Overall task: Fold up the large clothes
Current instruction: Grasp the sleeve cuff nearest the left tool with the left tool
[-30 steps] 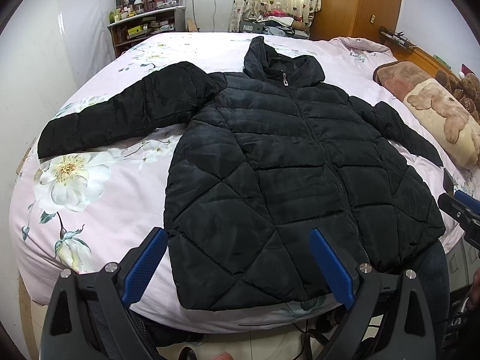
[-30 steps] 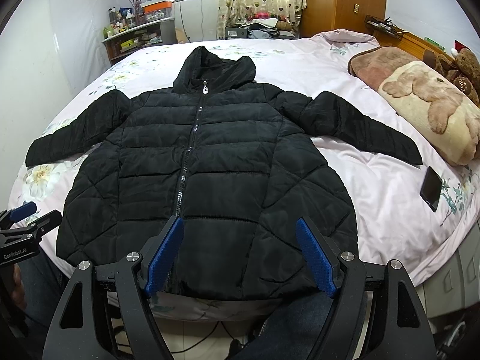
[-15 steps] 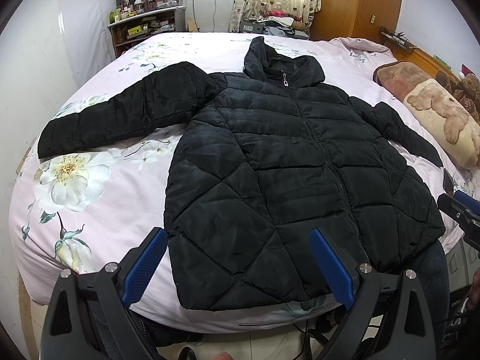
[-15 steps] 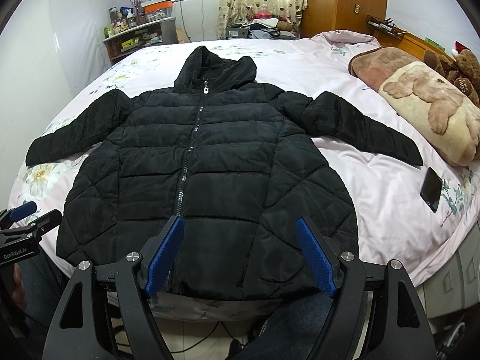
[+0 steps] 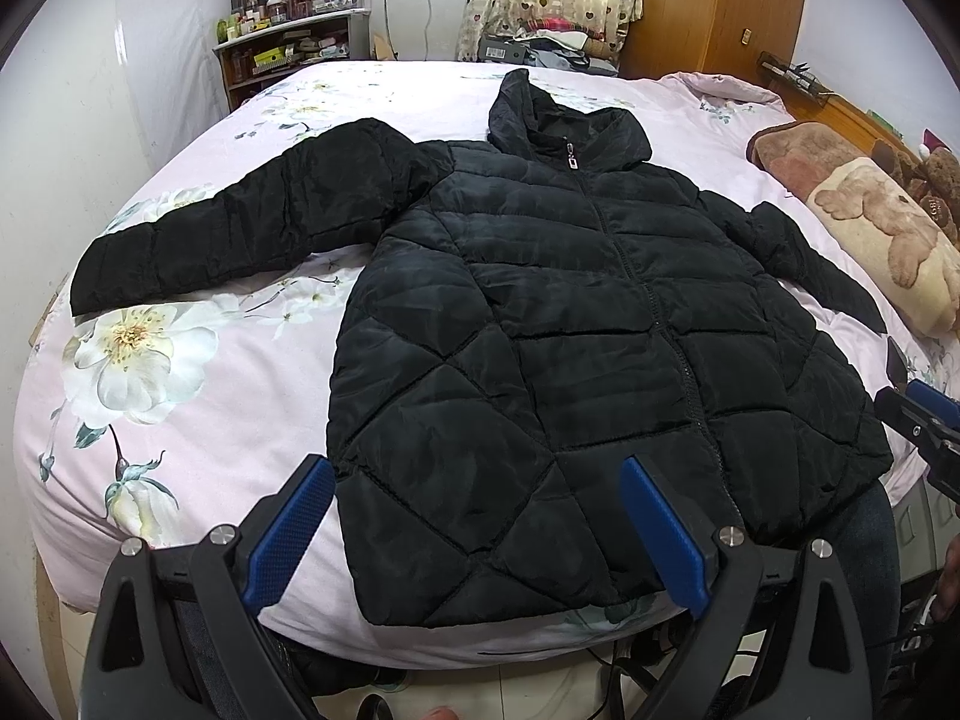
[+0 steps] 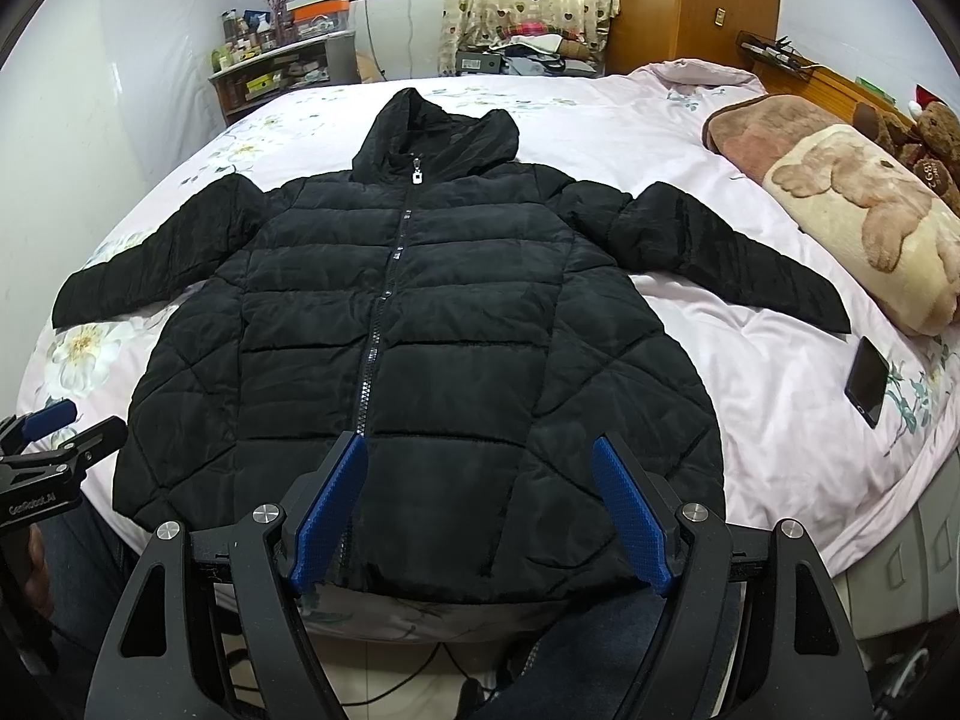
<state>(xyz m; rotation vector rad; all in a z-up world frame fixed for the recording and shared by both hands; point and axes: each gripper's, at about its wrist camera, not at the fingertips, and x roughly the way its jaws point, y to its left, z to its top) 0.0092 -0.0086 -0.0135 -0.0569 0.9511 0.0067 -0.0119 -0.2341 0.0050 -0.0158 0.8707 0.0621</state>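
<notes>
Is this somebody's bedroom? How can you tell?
Most likely yes, a home bedroom. A big bed with a pink flowered cover fills the room, a black puffy jacket lies spread on it, a teddy bear sits by the bear-print pillow, and a wooden wardrobe stands behind.

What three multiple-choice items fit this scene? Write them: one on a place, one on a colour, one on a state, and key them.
1. Where does the phone lie?
A. on the bed, below the jacket's sleeve end
B. on the jacket
C. on the shelf

2. What colour is the jacket?
A. red
B. black
C. white

3. How is the jacket's zipper?
A. fully open
B. missing
C. closed to the collar

Key: 1 A, it rests on the pink sheet clear of the sleeve; 2 B, the whole quilted shell is black; 3 C, the pull sits at the neck.
</notes>
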